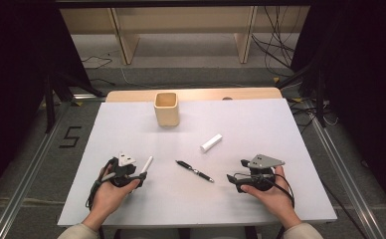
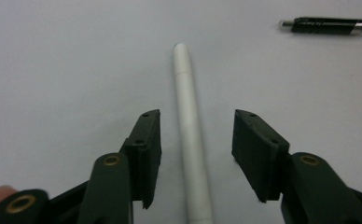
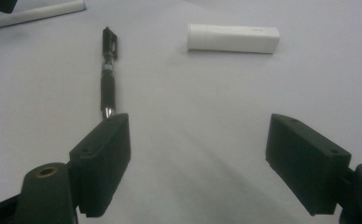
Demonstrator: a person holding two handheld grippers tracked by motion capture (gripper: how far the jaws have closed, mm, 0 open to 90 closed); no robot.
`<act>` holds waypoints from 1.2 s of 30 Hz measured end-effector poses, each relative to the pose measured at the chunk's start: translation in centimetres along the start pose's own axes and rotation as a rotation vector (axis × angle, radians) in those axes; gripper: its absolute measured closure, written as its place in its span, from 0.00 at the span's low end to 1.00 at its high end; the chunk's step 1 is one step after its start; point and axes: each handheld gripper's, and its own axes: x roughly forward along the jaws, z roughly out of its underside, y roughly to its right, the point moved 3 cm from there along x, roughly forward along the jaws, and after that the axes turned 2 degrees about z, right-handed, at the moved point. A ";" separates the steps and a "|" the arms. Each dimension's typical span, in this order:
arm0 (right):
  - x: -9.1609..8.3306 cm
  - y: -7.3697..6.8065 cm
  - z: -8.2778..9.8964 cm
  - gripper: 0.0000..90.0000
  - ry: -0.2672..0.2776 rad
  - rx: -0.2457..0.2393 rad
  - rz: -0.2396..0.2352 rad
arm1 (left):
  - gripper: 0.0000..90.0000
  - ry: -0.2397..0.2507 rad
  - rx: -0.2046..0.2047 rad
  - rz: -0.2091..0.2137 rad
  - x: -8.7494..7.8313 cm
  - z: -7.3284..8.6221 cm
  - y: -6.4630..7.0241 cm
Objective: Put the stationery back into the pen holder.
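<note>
Left gripper (image 2: 195,156) half-closed around white pen (image 2: 188,126), not touching; could roll away. Right gripper (image 3: 200,168) wide open, idle.

Lab; taped floor (image 1: 37,149), loose cables (image 1: 275,45)

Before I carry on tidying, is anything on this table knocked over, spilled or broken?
Nothing stands out. The wooden cup stands upright at the far edge. The white pen lies flat between the left gripper's pads, untouched. The black pen and white tube lie loose, looking intact.
</note>
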 end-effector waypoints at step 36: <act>0.0 -0.1 -0.1 0.26 0.006 -0.009 0.000 | 0.78 -0.291 -0.032 -0.001 1.8 -1.9 0.0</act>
